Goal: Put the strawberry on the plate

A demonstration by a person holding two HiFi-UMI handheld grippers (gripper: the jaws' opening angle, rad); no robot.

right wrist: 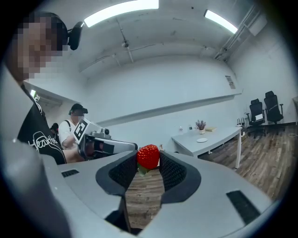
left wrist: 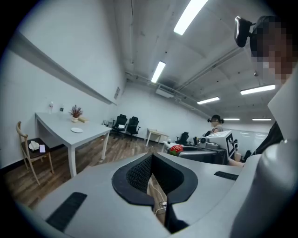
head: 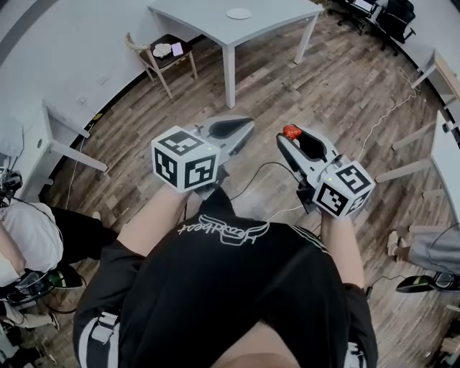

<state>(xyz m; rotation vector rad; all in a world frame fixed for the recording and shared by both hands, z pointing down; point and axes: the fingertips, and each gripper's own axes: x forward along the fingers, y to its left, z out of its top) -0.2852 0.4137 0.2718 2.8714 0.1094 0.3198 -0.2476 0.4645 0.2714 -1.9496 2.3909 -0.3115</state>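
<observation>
A red strawberry [head: 291, 132] [right wrist: 148, 156] is pinched at the tips of my right gripper [head: 292, 138] [right wrist: 148, 161], held in the air above the wooden floor. The white plate [head: 238, 13] [right wrist: 201, 140] [left wrist: 77, 130] lies on a grey table [head: 215, 21] well ahead of both grippers. My left gripper [head: 246, 125] [left wrist: 152, 157] hangs beside the right one, its tips together and nothing between them. In the left gripper view the strawberry [left wrist: 175, 149] shows to the right.
A wooden chair [head: 162, 57] with small items on its seat stands left of the table. Cables run across the floor [head: 374, 122]. Desks line the right edge [head: 445, 144]. A person sits at the lower left [head: 29, 237]. Black office chairs [left wrist: 125, 125] stand beyond the table.
</observation>
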